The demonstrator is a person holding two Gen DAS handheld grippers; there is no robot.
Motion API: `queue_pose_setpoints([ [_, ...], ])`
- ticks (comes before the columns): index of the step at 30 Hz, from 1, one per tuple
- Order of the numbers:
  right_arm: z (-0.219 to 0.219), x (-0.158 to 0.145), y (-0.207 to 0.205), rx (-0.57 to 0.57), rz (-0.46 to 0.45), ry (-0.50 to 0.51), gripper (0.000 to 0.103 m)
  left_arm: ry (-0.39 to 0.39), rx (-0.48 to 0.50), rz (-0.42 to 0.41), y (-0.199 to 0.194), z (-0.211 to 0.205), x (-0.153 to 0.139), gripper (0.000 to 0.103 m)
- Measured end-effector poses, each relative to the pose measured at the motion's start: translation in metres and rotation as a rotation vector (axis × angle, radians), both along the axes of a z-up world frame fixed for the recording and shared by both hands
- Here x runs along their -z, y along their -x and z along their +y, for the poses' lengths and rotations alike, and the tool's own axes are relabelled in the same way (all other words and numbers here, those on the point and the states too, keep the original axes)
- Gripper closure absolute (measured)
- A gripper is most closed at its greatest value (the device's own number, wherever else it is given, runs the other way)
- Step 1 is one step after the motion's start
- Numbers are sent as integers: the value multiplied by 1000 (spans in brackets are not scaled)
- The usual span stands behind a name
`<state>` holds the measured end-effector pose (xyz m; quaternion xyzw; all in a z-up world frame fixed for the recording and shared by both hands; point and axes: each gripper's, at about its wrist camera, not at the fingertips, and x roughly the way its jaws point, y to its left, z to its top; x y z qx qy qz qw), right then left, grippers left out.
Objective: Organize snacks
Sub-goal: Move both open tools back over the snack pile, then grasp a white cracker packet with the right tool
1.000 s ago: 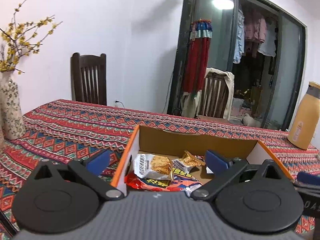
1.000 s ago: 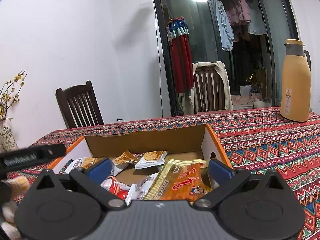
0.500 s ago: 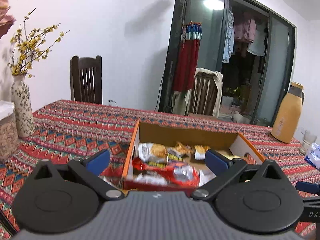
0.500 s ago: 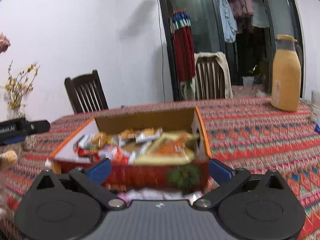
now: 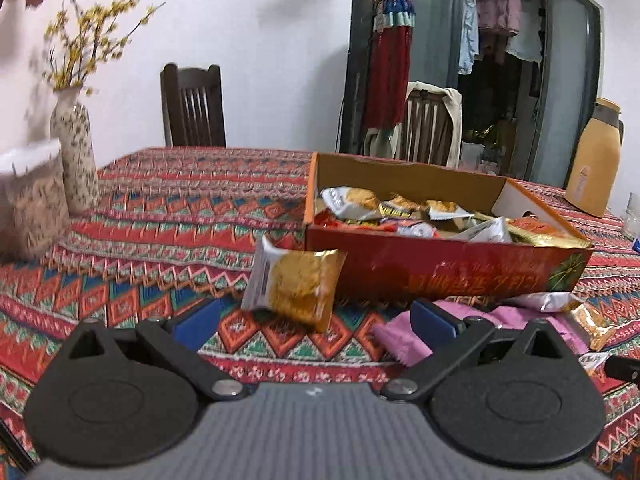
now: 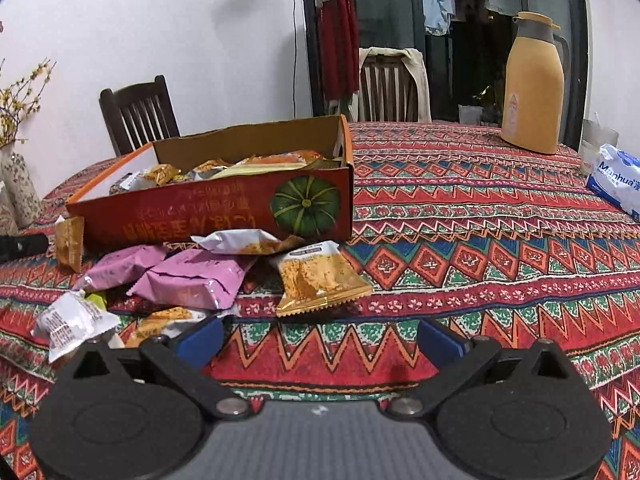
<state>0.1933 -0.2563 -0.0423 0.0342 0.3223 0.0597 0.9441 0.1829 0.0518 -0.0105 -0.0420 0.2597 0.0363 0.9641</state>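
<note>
An open red cardboard box point(image 5: 460, 272) point(image 6: 248, 210) with several snack packets inside sits on the patterned tablecloth. A gold biscuit packet point(image 5: 296, 284) leans in front of the box's left corner, just beyond my open left gripper point(image 5: 316, 322). Loose packets lie before the box: two pink ones point(image 6: 192, 280) point(image 5: 404, 336), a white one point(image 6: 248, 242), an orange-gold one point(image 6: 320, 278) and a white wrapper point(image 6: 72, 322). My right gripper point(image 6: 320, 340) is open and empty, just short of the orange-gold packet.
A yellow thermos point(image 6: 534, 84) point(image 5: 592, 164) stands at the far right. A tissue pack point(image 6: 618, 178) lies at the right edge. A flower vase point(image 5: 74, 152) and a white-lidded jar point(image 5: 28, 200) stand at the left. Two wooden chairs point(image 5: 194, 106) sit behind the table.
Both grippers have pulled back and lowered from over the box. The loose packets in front of the box have come into view.
</note>
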Motion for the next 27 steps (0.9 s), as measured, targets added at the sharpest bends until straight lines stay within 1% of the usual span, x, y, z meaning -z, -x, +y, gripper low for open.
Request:
queue_pose_setpoints([
  [4, 5, -3, -10, -7, 7, 40, 0, 20, 13, 6, -4, 4, 12, 0],
  [8, 9, -2, -33, -12, 44, 97, 0, 44, 16, 12, -4, 7, 13, 0],
  [12, 10, 3, -54, -16, 75, 131, 0, 74, 13, 20, -6, 12, 14, 0],
  [15, 8, 8, -68, -32, 100, 119, 0, 86, 15, 18, -5, 13, 14, 0],
  [18, 3, 13, -81, -89, 136, 63, 0, 95, 14, 10, -4, 14, 13, 0],
  [20, 5, 15, -85, -109, 120, 88, 0, 102, 18, 3, -3, 15, 13, 0],
  [21, 5, 15, -87, -117, 114, 84, 0, 102, 18, 3, -3, 15, 13, 0],
  [25, 7, 20, -89, -96, 76, 82, 0, 99, 17, 4, -3, 14, 13, 0],
  [27, 8, 19, -92, -97, 83, 82, 0, 99, 14, 3, -3, 14, 13, 0],
])
